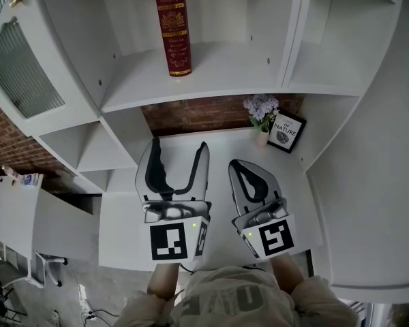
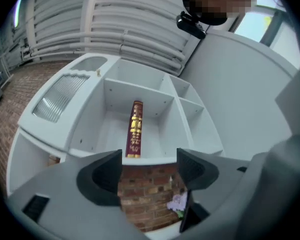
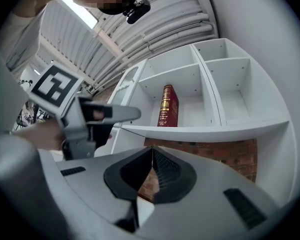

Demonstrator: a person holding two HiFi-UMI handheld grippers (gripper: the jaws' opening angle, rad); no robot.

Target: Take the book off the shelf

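Note:
A dark red book [image 1: 173, 26] with gold lettering stands upright, alone, on the upper shelf board [image 1: 218, 73] of a white shelf unit. It also shows in the left gripper view as the book [image 2: 135, 130] and in the right gripper view as the book [image 3: 168, 106]. My left gripper [image 1: 179, 145] is open with nothing between its jaws, held below the book over the lower surface. The right gripper [image 1: 236, 163] is shut and empty, just right of the left one. Both are well short of the book.
On the lower white surface [image 1: 218, 148] stand a small vase of lilac flowers [image 1: 262, 110] and a black picture frame [image 1: 285, 131] at the right, against a brick back wall [image 1: 191, 114]. A glass-fronted cabinet door [image 1: 17, 67] hangs open at the left.

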